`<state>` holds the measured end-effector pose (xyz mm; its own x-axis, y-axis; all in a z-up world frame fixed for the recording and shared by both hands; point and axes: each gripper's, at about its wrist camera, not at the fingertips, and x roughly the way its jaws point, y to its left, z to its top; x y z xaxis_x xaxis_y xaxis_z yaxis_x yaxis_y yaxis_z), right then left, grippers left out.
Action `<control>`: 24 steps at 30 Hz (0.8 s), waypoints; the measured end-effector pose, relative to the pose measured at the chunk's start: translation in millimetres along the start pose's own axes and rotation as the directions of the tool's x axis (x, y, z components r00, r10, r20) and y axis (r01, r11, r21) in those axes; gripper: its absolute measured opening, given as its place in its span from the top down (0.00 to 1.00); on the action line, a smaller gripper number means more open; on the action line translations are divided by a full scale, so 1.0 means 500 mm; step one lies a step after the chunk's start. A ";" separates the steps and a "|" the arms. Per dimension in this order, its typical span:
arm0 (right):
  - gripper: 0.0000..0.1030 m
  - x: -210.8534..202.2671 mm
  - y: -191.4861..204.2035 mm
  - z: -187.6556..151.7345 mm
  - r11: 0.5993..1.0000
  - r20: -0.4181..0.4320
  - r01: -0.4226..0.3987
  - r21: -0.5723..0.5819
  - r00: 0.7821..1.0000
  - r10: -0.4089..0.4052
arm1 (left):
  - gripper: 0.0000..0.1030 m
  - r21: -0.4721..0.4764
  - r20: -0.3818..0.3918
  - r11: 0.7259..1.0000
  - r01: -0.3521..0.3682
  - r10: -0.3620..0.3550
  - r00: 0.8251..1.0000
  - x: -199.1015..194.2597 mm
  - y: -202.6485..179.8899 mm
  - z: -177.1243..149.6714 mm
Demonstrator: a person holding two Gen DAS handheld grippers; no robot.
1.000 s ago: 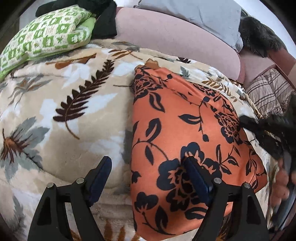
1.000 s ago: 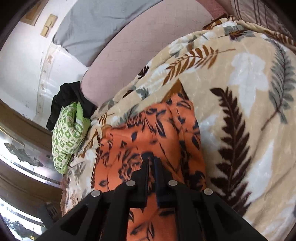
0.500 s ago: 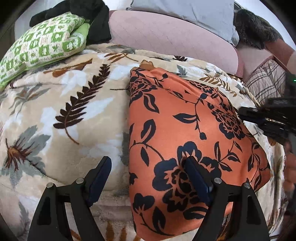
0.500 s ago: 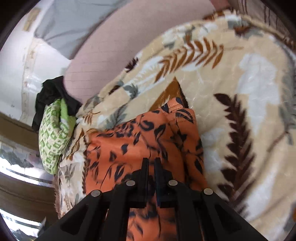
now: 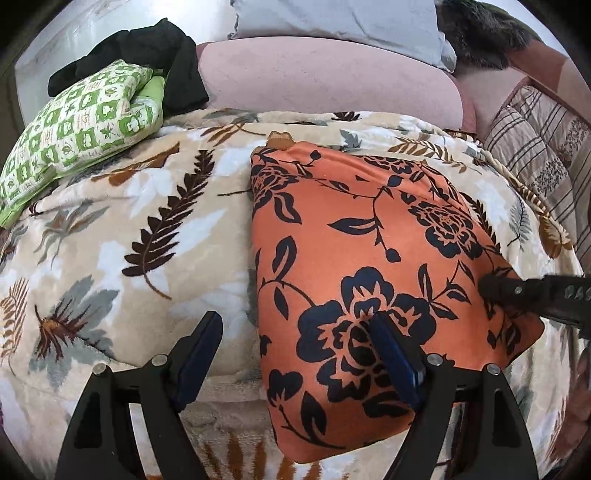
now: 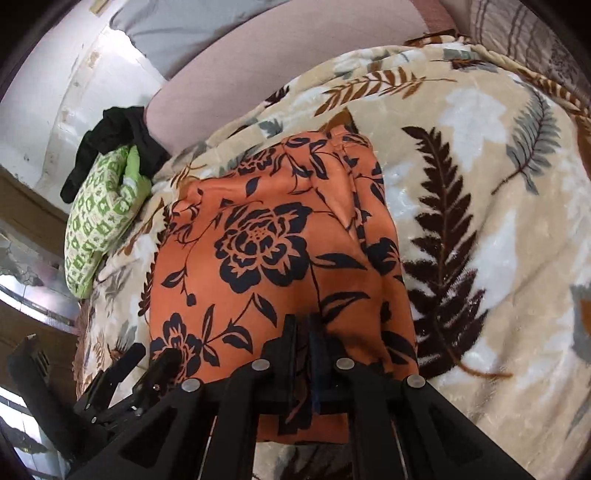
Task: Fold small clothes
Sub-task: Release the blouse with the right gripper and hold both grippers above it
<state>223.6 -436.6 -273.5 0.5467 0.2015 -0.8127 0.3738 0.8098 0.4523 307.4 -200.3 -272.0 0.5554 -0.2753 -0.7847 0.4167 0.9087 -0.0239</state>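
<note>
An orange garment (image 5: 369,236) with black flowers lies folded into a neat oblong on the leaf-print blanket (image 5: 129,221). My left gripper (image 5: 295,332) is open low over the garment's near left edge, with one finger above the cloth and the other above the blanket. It also shows at the lower left of the right wrist view as the left gripper (image 6: 151,354). My right gripper (image 6: 303,321) is shut, and its tips rest on the orange garment (image 6: 266,240). In the left wrist view the right gripper (image 5: 487,288) touches the cloth's right edge. Whether a fold is pinched is hidden.
A green patterned pillow (image 5: 81,122) and black clothing (image 5: 155,48) lie at the back left. A pink bolster (image 5: 325,77) and a grey pillow (image 5: 332,18) run along the back. Striped bedding (image 5: 535,155) lies at the right.
The shut right gripper has come in from the right onto the garment's right edge. The left gripper has rolled a little in place. The garment has kept its shape.
</note>
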 end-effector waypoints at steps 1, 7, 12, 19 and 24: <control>0.92 -0.002 -0.006 0.002 1.000 -0.002 -0.012 0.010 1.000 0.012 | 0.19 -0.009 -0.001 1.000 0.001 -0.001 1.000 0.000 0.003 0.003; 0.92 -0.027 0.004 0.011 0.999 0.033 -0.040 -0.027 0.999 0.041 | 0.19 -0.039 -0.003 0.999 -0.003 0.003 1.000 0.006 0.005 0.011; 0.91 0.016 -0.011 -0.002 0.999 0.046 -0.043 -0.028 0.998 0.044 | 0.19 -0.025 -0.008 1.000 -0.008 0.007 1.000 0.027 0.000 0.002; 0.91 0.017 -0.005 -0.005 0.998 0.071 -0.033 -0.045 0.997 0.036 | 0.19 -0.026 0.004 1.000 -0.017 0.017 1.000 0.026 -0.003 -0.003; 0.91 0.018 0.007 -0.005 0.998 0.076 -0.005 -0.068 0.997 0.010 | 0.19 -0.012 0.025 0.999 -0.035 0.035 0.999 0.026 -0.007 -0.012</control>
<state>227.9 -430.9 -280.0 0.6055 0.1674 -0.7781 0.3193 0.8444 0.4302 308.6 -205.1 -285.9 0.5875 -0.2510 -0.7693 0.3887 0.9214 -0.0038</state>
